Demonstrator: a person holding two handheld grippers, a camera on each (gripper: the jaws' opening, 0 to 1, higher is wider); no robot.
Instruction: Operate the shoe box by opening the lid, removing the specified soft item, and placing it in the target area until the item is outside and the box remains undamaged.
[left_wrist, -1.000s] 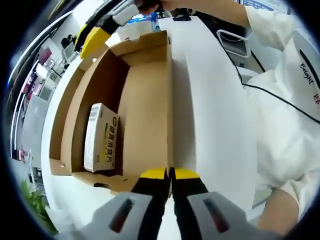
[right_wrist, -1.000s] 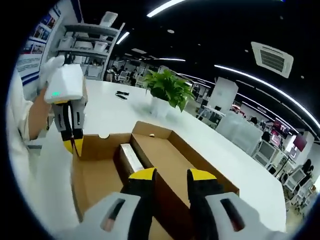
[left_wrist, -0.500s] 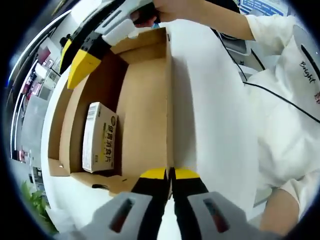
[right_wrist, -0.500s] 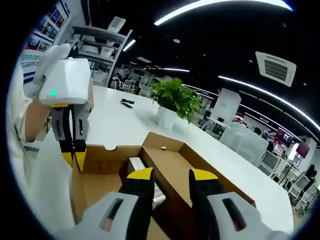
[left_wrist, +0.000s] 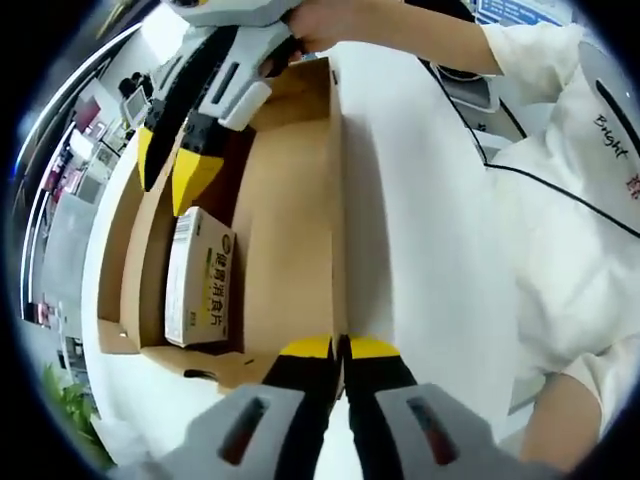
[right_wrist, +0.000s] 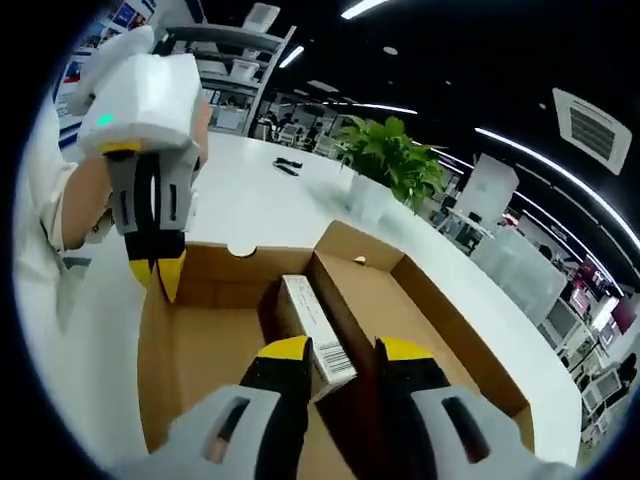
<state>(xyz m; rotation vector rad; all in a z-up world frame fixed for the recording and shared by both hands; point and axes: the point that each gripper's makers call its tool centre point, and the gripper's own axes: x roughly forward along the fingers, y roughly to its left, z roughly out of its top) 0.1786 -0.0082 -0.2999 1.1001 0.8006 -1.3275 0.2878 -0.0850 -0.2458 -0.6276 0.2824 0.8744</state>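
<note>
The shoe box (left_wrist: 290, 240) is matt brown corrugated cardboard with raw cut edges, the small carton (left_wrist: 200, 278) inside it is smooth printed paperboard with a faint sheen, the bench (left_wrist: 420, 250) is smooth glossy white, and each tool (left_wrist: 340, 348) (right_wrist: 338, 350) has matt yellow-tipped black jaws on grey plastic.

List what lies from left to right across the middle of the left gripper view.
Box outer wall → small carton → open lid's inner face → white table → person's white sleeve.
</note>
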